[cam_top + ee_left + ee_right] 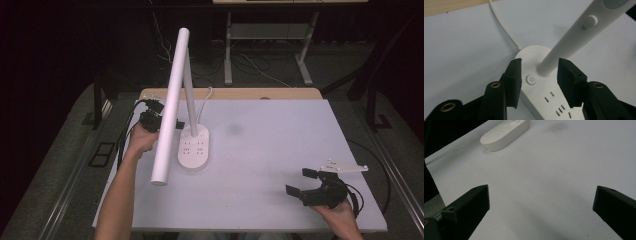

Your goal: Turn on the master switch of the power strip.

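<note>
A white desk lamp stands left of centre on the white table (280, 145). Its oval base (194, 148) carries sockets, and its long tube head (170, 107) slopes toward me. My left gripper (178, 125) reaches in from the left, partly hidden behind the tube. In the left gripper view it (539, 72) is open over the base (541, 100), jaws either side of the power button (531, 80) and the foot of the stem (566, 42), touching neither. My right gripper (299, 181) rests open at the front right, empty (541, 200), with the base (504, 131) far ahead.
The lamp's white cable (504, 27) runs off the back of the base toward the wooden rear edge (240, 93). A faint dark smudge (233, 129) marks the table right of the lamp. Desk legs and cables stand on the floor behind.
</note>
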Demonstrator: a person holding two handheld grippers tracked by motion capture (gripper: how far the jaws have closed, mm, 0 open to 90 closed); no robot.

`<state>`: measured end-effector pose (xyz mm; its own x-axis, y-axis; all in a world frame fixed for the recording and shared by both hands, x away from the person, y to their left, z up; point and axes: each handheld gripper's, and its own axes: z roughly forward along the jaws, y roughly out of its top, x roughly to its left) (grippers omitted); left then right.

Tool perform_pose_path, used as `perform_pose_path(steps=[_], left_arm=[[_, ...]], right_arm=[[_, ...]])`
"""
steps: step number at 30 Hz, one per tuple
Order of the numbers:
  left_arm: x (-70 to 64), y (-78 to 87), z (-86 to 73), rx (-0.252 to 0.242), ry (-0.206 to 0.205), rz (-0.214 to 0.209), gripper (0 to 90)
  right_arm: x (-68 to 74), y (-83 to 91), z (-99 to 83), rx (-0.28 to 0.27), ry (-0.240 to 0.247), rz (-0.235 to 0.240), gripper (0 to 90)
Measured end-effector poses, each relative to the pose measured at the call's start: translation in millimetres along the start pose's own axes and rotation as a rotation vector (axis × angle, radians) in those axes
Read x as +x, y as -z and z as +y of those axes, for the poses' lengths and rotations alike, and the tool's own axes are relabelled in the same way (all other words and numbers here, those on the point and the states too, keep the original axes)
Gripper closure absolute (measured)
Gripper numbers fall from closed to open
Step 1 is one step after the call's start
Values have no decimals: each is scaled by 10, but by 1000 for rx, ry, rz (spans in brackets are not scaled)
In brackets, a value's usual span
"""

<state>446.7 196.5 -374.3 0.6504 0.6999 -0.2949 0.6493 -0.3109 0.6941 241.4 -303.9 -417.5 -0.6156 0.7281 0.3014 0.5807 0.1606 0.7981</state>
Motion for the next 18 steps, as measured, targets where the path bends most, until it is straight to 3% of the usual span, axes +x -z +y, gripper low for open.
perform_pose_path(steps=[7, 13, 18], left_arm=[[57, -61, -10, -38, 52, -17, 694], [19, -128, -12, -45, 38, 16, 881], [-18, -203, -10, -36, 21, 44, 900]], right_arm=[[-4, 10, -5, 1, -7, -3, 2], [-10, 11, -5, 2, -9, -3, 2], [-9, 6, -7, 6, -6, -3, 2]])
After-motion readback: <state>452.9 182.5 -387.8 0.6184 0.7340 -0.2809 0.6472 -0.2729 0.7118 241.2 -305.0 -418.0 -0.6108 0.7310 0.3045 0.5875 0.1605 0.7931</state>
